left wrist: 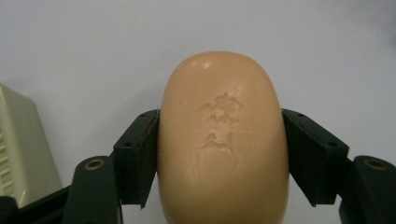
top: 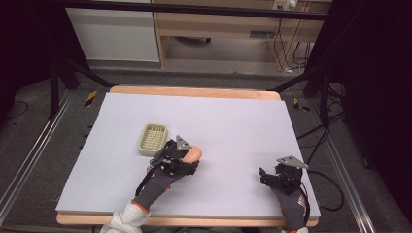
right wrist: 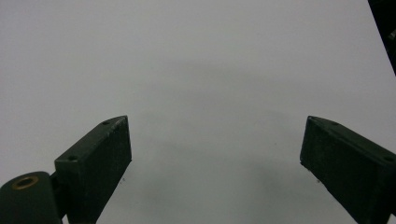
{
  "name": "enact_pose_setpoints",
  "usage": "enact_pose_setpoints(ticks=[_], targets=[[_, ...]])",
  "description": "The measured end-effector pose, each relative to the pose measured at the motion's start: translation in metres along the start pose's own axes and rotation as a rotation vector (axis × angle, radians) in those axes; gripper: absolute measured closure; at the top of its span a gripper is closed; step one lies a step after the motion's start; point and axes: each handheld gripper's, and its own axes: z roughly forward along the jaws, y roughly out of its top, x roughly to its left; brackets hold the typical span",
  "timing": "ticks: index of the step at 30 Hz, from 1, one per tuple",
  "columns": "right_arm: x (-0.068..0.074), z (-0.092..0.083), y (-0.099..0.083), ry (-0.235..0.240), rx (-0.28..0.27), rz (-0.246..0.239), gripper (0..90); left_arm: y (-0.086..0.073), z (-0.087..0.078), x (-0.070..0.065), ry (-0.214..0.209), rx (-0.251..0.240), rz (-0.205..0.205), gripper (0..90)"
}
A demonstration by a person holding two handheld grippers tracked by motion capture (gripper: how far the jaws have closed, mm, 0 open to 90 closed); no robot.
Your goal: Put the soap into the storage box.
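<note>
L gripper (left wrist: 219, 154) jaws clamp soap bar (left wrist: 223, 140) btwn them; R gripper (right wrist: 215, 163) jaws wide apart

One overhead camera, two riding the grippers

High view looks forward and down on the table (top: 233, 126); gripper views sit close above it — sharing its pale surface.

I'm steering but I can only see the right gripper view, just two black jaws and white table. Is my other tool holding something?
Observer: Yes, the left tool is shut on a peach-coloured bar of soap.
Operator: Does the soap have anything on it?
Observer: Stamped characters are pressed into its top face.
Operator: Is there somewhere to put it?
Observer: A pale green soap dish sits on the table, just to the left of the soap.
Operator: And my tool?
Observer: The right tool is open, near the table's front right corner.
</note>
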Motion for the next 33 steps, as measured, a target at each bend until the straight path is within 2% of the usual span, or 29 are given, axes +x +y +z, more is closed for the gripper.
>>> enact_pose_setpoints(ticks=[5, 7, 9, 15, 17, 20, 25, 33], targets=[[0.0, 0.0, 0.0, 0.0, 0.0, -0.001, 9.1, -0.007, -0.007, 0.008, 0.01, -0.004, -0.007, 31.5], [0.0, 0.001, 0.0, -0.001, -0.001, -0.003, 9.1, -0.01, -0.009, 0.01, 0.011, -0.006, -0.021, 31.5], [0.001, 0.001, 0.0, -0.002, 0.003, -0.002, 9.1, -0.011, -0.011, 0.013, 0.018, -0.004, -0.014, 31.5], [0.002, 0.0, 0.0, 0.005, 0.003, -0.008, 9.2, -0.014, -0.017, 0.019, 0.02, -0.014, -0.039, 31.5], [0.003, 0.0, 0.0, 0.009, 0.0, -0.013, 9.2, -0.014, -0.02, 0.023, 0.033, -0.03, -0.05, 31.5], [0.003, 0.0, 0.0, 0.012, -0.001, -0.011, 9.2, -0.015, -0.023, 0.027, 0.036, -0.023, -0.044, 31.5], [0.002, 0.0, 0.0, 0.016, 0.002, -0.008, 9.2, -0.016, -0.027, 0.037, 0.056, -0.038, -0.071, 31.5], [0.003, 0.0, 0.0, 0.018, -0.002, -0.015, 9.2, -0.013, -0.034, 0.046, 0.08, -0.045, -0.074, 31.5]])
